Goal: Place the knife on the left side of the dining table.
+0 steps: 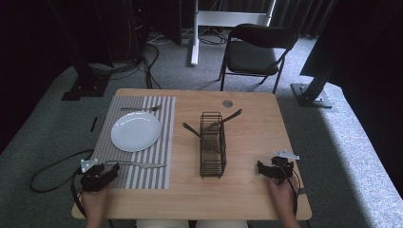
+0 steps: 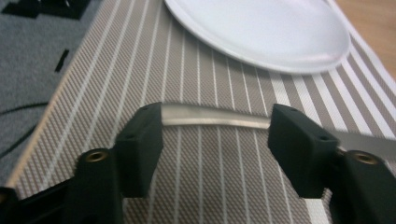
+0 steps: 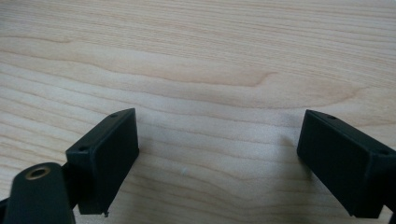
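Note:
A silver utensil point(image 1: 138, 164) lies along the near edge of the striped placemat point(image 1: 142, 178), below a white plate point(image 1: 135, 130). My left gripper point(image 1: 114, 170) rests at the mat's near left corner, pointing at the utensil's handle end. In the left gripper view the jaws of this gripper point(image 2: 215, 126) stand open, and the utensil's handle point(image 2: 210, 116) lies flat on the mat point(image 2: 210, 177) just past the tips, running from one jaw to the other. My right gripper point(image 1: 261, 167) sits open over bare wood at the near right; nothing lies between its tips point(image 3: 217, 135).
A fork point(image 1: 140, 109) lies at the mat's far edge. A black wire caddy point(image 1: 212, 145) stands mid-table with two utensils point(image 1: 228, 118) leaning out of it. A small grey disc point(image 1: 227, 103) is near the far edge. A folding chair point(image 1: 256, 52) stands beyond the table point(image 1: 247, 199).

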